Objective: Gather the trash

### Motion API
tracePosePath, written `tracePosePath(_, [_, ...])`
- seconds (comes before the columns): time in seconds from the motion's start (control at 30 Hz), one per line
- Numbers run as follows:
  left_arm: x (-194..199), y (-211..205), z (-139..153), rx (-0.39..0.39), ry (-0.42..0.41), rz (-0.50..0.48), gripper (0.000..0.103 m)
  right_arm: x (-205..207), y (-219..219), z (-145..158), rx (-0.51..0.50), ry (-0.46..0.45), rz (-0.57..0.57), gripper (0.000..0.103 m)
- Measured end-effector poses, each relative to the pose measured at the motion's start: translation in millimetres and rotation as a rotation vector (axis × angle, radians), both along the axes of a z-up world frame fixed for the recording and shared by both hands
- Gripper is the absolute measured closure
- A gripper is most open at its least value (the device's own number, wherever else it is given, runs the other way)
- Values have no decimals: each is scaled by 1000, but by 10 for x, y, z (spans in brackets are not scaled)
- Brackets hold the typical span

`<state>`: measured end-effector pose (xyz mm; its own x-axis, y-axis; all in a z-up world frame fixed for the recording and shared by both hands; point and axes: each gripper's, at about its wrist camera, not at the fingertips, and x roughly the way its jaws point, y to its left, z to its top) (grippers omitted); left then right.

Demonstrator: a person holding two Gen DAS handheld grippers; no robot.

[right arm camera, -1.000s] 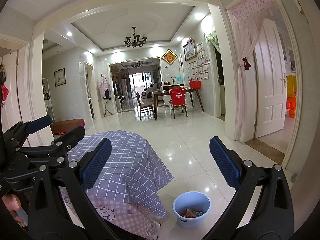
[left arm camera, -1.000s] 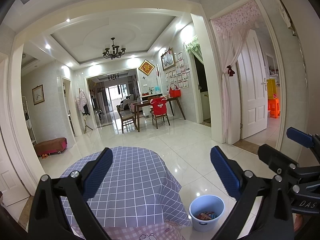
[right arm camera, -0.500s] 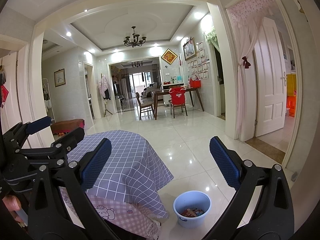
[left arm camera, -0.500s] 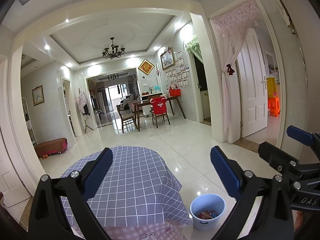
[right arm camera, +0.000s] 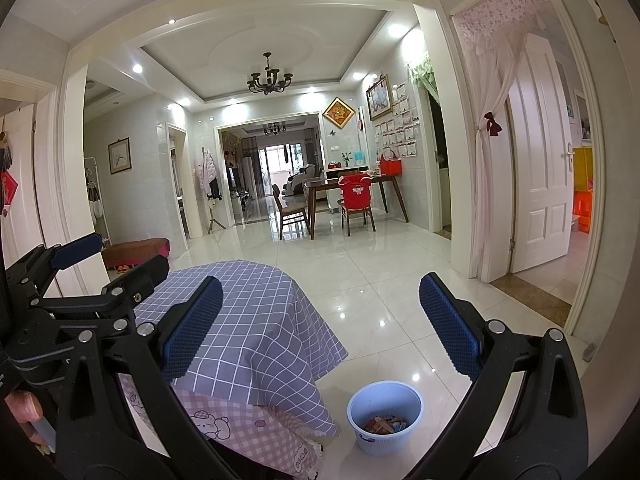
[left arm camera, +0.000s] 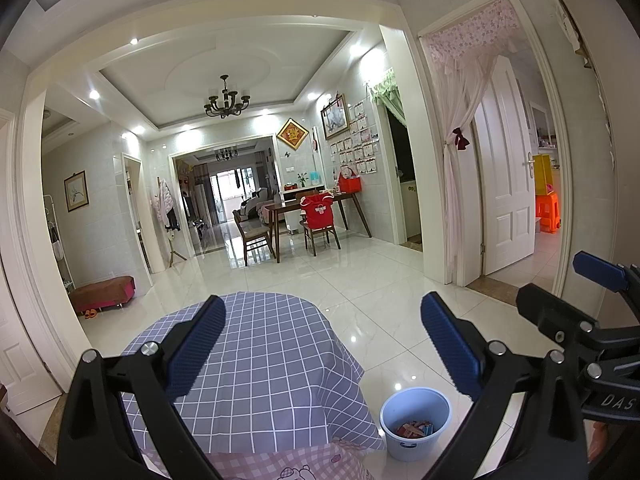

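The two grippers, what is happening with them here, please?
A person holds both at table height, and neither one carries anything. The left gripper and the right gripper are both open, pointing over a table with a grey checked tablecloth. On the floor beside the table stands a blue bucket with colourful wrappers already inside. No loose trash is visible on the tablecloth, so the collecting looks finished or paused.

White tiled floor (left arm camera: 360, 280) gleamed under a chandelier (left arm camera: 227, 100); beyond stood a dining table (left arm camera: 316, 204), chairs (left arm camera: 320, 220) and a white door (left arm camera: 504, 176).
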<state>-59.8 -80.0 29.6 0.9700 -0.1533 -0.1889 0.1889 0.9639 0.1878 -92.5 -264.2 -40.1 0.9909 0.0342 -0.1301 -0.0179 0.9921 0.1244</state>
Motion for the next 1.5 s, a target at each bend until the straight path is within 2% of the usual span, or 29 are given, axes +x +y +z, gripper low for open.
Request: tracePosePath(1.5, [17,33,-6,8,-3,3,7,-4,43,-11,7,5,4,6])
